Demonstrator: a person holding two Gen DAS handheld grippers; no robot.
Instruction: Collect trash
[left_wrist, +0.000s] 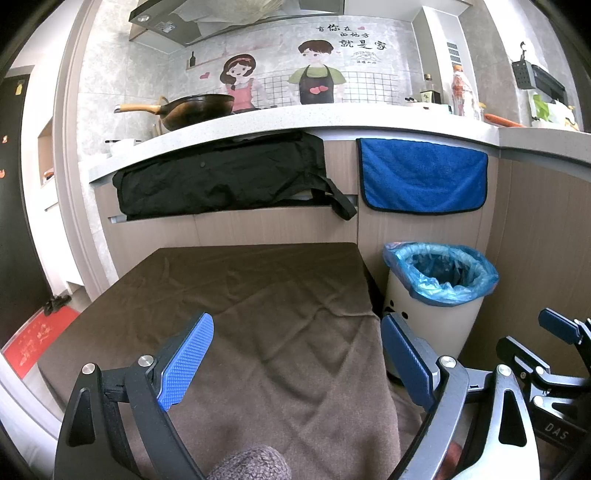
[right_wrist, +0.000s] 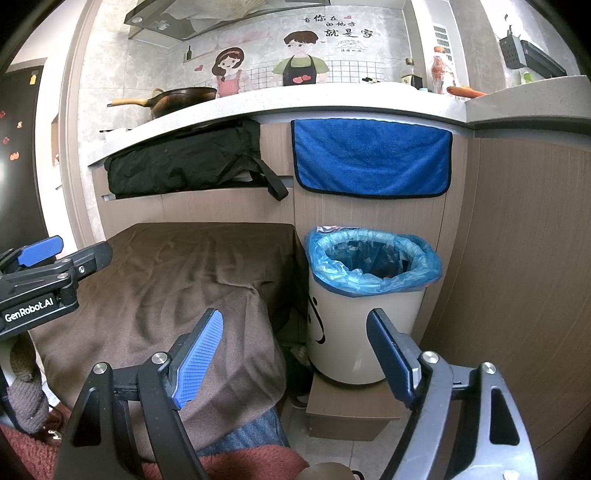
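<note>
Nearest, the left gripper (left_wrist: 297, 356) hangs with its jaws spread wide and nothing between them, over the brown cloth (left_wrist: 258, 314) that covers a low table. The right gripper (right_wrist: 295, 354) is likewise wide open and empty, over the table's right front corner and the gap beside it. Seen from the right wrist, the left gripper's body bears the white lettering "GenRobot.AI"; seen from the left wrist, the right gripper's side shows "DAS".

The cloth is creased but bare from front edge to back edge. Its right edge drops off just beside the bin (right_wrist: 365, 314), with a narrow dark gap between them. No loose trash can be made out on the cloth.

The bin is white, upright on a low wooden block (right_wrist: 351, 406), mouth facing up, lined with a blue bag (right_wrist: 373, 280) folded over the rim. A black curved mark is printed on its front. A wood panel (right_wrist: 517, 277) closes it in on the right.

Behind, a black bag (left_wrist: 221, 177) and a blue towel (left_wrist: 421, 177) hang under the counter (left_wrist: 295, 122). On the counter sits a wok (left_wrist: 195, 109), handle pointing left. The wall sticker carries Chinese writing beside two cartoon figures.
</note>
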